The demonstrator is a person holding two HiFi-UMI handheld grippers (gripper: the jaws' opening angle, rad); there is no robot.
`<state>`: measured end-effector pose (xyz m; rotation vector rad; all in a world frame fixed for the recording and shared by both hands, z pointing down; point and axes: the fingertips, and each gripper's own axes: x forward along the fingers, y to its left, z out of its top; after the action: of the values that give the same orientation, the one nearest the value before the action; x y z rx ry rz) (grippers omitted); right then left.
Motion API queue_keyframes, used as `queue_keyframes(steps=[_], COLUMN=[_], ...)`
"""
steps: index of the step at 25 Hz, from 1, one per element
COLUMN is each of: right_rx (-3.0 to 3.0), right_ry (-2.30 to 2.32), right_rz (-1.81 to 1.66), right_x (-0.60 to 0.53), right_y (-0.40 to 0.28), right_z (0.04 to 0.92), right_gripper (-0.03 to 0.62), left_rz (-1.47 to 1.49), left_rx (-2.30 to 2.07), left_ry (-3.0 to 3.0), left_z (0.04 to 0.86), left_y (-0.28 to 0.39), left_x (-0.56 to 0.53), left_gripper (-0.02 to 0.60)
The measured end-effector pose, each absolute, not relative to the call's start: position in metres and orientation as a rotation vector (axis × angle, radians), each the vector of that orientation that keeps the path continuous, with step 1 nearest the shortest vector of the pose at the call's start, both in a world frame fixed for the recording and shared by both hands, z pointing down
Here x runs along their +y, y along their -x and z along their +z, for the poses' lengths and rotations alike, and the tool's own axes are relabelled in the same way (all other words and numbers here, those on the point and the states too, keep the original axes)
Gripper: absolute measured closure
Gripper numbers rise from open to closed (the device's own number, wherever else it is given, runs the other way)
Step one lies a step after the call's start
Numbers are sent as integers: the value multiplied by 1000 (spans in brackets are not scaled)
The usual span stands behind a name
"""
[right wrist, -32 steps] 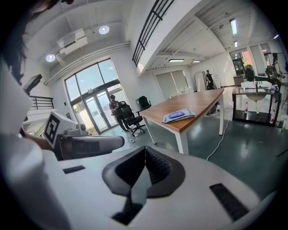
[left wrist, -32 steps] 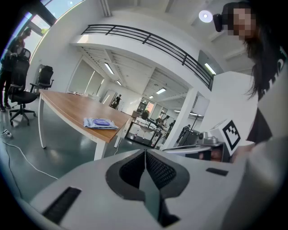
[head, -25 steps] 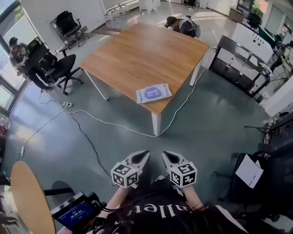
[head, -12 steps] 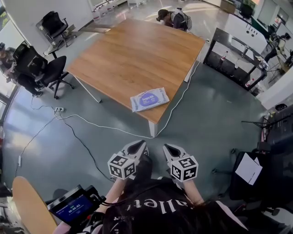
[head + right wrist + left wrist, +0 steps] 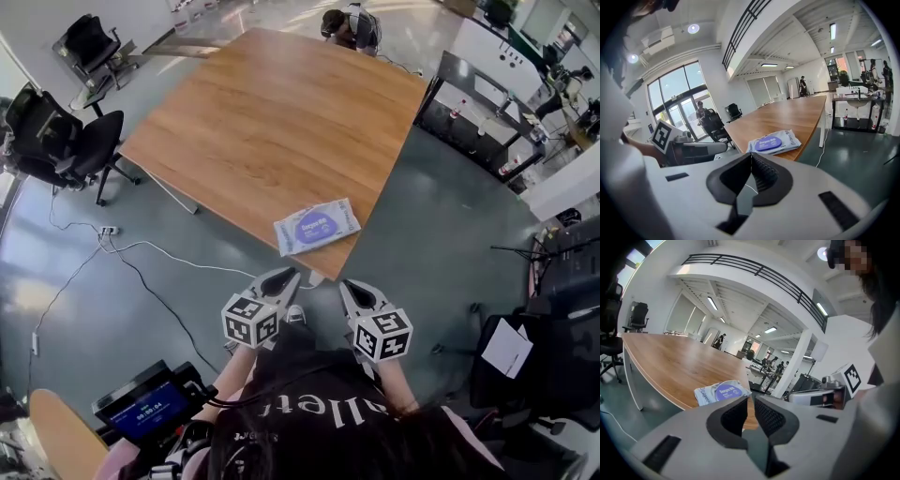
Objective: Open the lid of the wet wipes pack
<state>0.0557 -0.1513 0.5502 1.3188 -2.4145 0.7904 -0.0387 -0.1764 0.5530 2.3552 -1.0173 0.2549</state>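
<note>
The white, soft plastic wet wipes pack with its purple oval lid lies flat, label up, near the corner of the large wooden table that is closest to the person. The lid looks closed and pressed flat. Lying that close to the edge, the pack can probably be reached from the floor side without leaning over the tabletop.

Both tools are held low and side by side in front of the person's body, pointing at that corner, which fits an approach rather than a grasp. Neither touches the pack. The left gripper has its jaws opening. A narrow slit shows between its ribbed pads, and nothing sits in it. The right gripper has its tips pressed together and holds nothing.

A second ago a broad strip of grey floor separated the grippers from the table. Now the table corner sits just ahead of the jaw tips and the pack is near them. The pack's place on the table is unchanged.
</note>
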Motion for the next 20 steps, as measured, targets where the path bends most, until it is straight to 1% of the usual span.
queue_keyframes(steps=[3,6,10,13,20], right_rx=[-2388,-2355,-2314,-2305,-2351], right_ry=[-1380,-1416,-1440,-1433,-1331], right_rz=[794,808,822,821,754], right_x=[-170,-182,-204,-207,-235], right_y=[-58,-66,-79,-81,-80], right_z=[546,549,567,565,556], right_gripper=[583,583,584,584,583], left_rz=[280,352,466,552,813], left_rx=[-998,-983,-956,-958,-979], left_ry=[-2348,-2335,-2316,-2298,-2301], left_z=[560,577,616,630,658], left_y=[46,46,35,33,31], left_x=[-199,-218,-249,-256,-267], left_gripper=[548,513,487,462,456])
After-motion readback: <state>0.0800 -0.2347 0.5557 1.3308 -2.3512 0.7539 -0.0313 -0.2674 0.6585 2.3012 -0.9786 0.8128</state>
